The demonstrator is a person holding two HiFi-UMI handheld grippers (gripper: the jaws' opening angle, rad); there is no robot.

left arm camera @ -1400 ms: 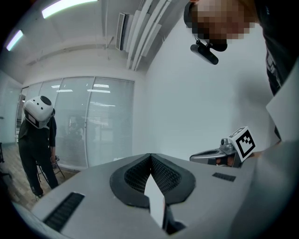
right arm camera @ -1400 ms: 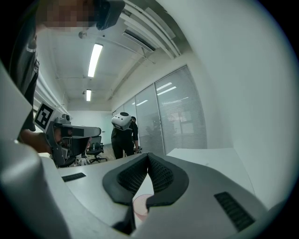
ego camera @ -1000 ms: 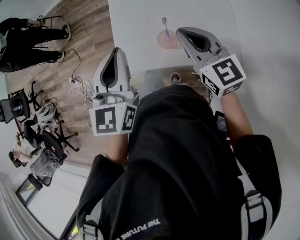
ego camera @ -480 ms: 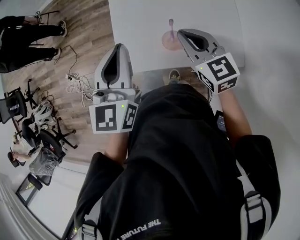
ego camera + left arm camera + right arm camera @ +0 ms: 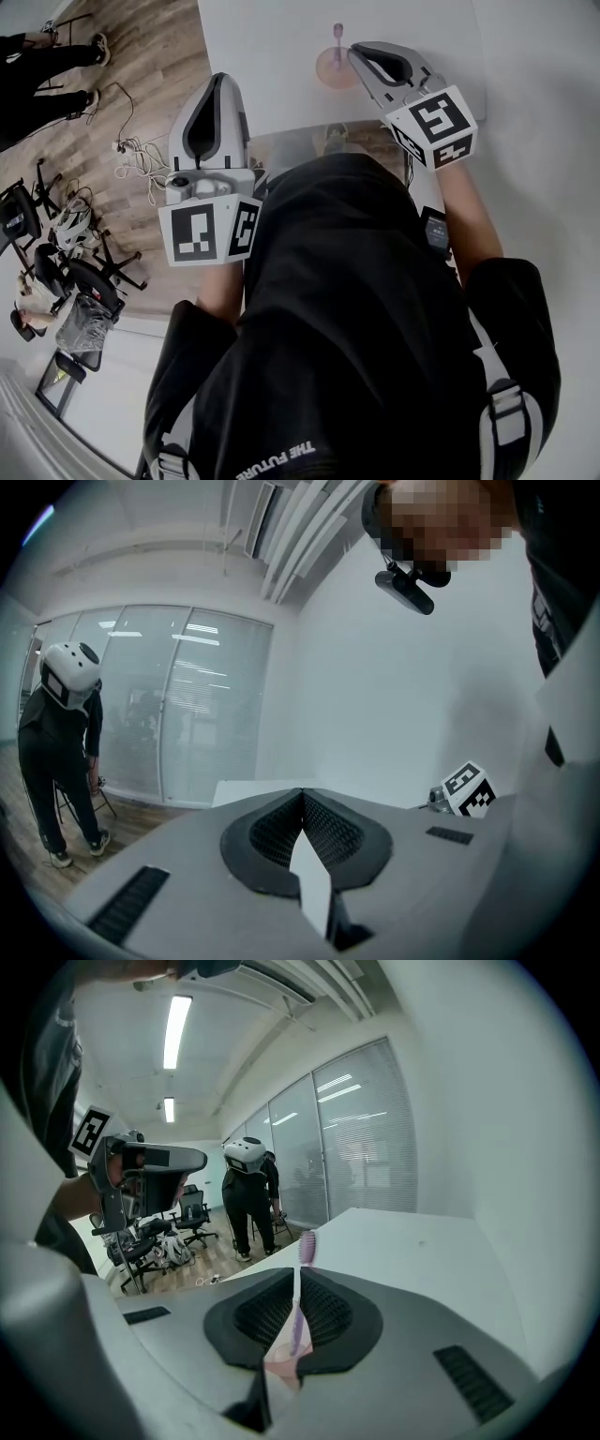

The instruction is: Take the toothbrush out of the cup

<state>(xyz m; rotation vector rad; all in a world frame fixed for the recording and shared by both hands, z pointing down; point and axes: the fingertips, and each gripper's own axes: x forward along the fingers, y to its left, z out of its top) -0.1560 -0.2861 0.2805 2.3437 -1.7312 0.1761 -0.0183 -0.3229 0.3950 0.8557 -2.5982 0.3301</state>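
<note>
On the white bench (image 5: 272, 47), the purple toothbrush (image 5: 337, 37) stands upright in a pink cup (image 5: 330, 70), bristles up. Just beside the cup, the right claw (image 5: 362, 50) points toward it with its jaws pressed together and nothing pinched; in the right gripper view the brush shows beyond the closed tips. Well to the left, the left claw (image 5: 219, 82) hovers at the bench's edge above the wooden floor (image 5: 141, 112), its jaws likewise pressed together and empty.

Looking like an office, with glass partition walls (image 5: 361, 1138), ceiling strip lights (image 5: 175, 1030) and wheeled office chairs (image 5: 94, 278) standing on wood-plank flooring (image 5: 141, 103).
</note>
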